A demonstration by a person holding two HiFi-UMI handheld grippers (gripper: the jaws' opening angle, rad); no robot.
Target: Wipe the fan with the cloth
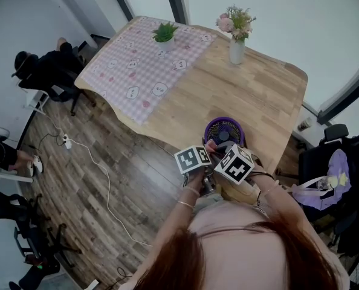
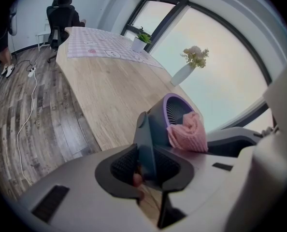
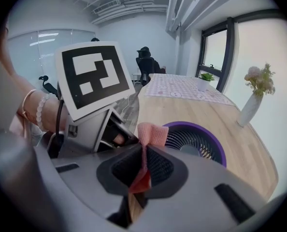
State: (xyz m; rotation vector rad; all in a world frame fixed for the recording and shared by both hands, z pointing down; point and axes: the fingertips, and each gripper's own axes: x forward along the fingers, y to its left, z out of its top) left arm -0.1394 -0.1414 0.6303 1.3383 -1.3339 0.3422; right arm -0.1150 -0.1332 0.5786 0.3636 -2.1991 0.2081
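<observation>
Both clenched: left claw (image 2: 146,166) grips the fan (image 2: 159,121), right claw (image 3: 142,167) pinches the cloth (image 3: 152,133) (pink).

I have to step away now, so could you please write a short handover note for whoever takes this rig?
Left gripper: shut on the dark stand arm of the purple fan.
Right gripper: shut on the pink cloth, held against the fan's rim.
The fan sits at the wooden table's near edge.
Done: fan gripped, cloth at it.
Left: wipe grille and housing; progress cannot be told.
</observation>
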